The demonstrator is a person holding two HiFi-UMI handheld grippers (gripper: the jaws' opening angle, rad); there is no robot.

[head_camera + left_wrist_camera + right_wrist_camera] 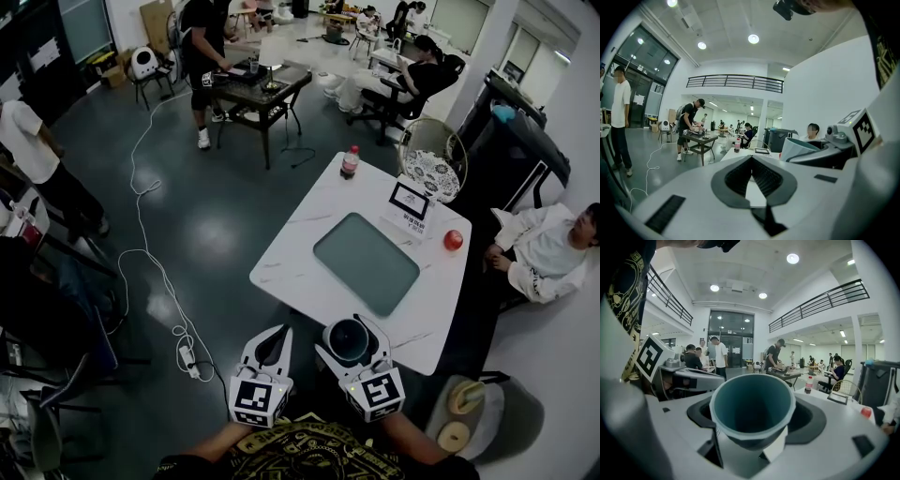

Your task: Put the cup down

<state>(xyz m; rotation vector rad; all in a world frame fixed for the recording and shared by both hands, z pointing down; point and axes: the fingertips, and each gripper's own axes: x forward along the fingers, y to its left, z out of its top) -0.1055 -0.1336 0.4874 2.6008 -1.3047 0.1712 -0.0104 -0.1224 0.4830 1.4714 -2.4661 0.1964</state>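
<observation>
Far left of the pair, low in the head view, the left tongs [283,332] are clenched tip to tip on nothing, with only a sliver of white worktop showing through the gap behind the tips. They hang off the worktop's near edge and play no part here.

One step right, the right tongs [352,329] are grasping the cup [350,341], one pad on each side of its wall. So the right hand is the one carrying it, and the left is merely alongside.

The cup is upright, mouth up and long axis vertical. The head view looks straight down into its dark round opening. From the right gripper view it is a tapered cup, wide at the lip and narrower at the base. It is teal inside with a pale rim and looks empty.

Now the relation that matters: the cup sits right at the near edge of the worktop [300,234], at lower centre of the head view. Whether its base has cleared the edge I can't tell.

Open surface lies up and to the right, first bare white, then the grey mat [366,262]. My read is a short carry that way, then straight down, keeping the cup level. Nothing stands in that path; the bottle [350,161] is well apart at the far edge.
</observation>
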